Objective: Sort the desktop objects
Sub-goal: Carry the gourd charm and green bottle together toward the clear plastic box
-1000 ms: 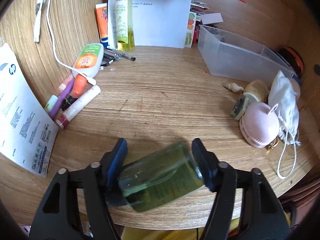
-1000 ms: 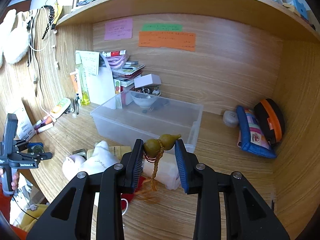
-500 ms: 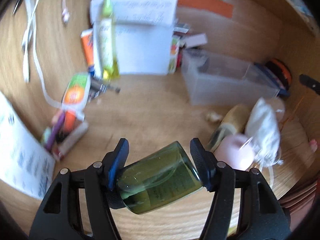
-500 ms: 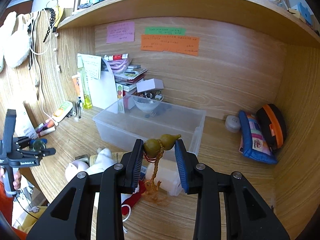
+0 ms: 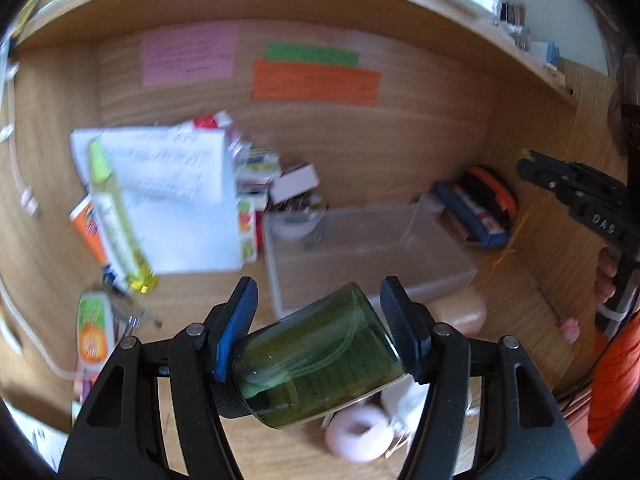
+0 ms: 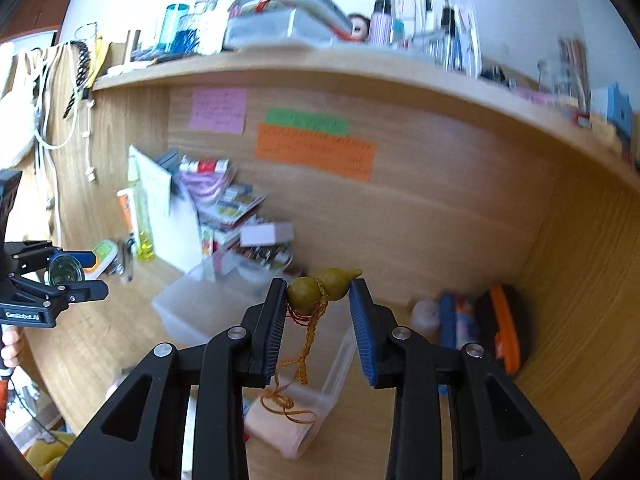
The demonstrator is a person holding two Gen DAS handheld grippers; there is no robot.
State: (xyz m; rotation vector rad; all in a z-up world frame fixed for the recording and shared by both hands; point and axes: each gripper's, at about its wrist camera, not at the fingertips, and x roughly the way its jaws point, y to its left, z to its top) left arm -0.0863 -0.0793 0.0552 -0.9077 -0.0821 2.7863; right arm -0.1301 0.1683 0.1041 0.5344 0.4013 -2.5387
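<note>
The left gripper (image 5: 318,324) is clamped on a dark green glass jar (image 5: 320,354), tilted with its base toward two o'clock and lifted above the wooden desk (image 5: 192,308). The clear plastic bin (image 5: 360,256) sits behind it at twelve o'clock. The right gripper (image 6: 318,320), raised and level, pinches a small olive gourd charm (image 6: 322,288), its orange cord (image 6: 304,356) dangling over the bin.

Back wall: pink note (image 5: 188,58), green strip (image 5: 311,54) above orange strip (image 5: 315,83). Upper shelf (image 6: 360,76) crowded w/ bottles & boxes, blurred. White cables (image 6: 48,120) hang on left side panel. White paper sheet (image 5: 160,164) stands upright at rear left. Wooden desk surface (image 5: 516,280), grain visible.
</note>
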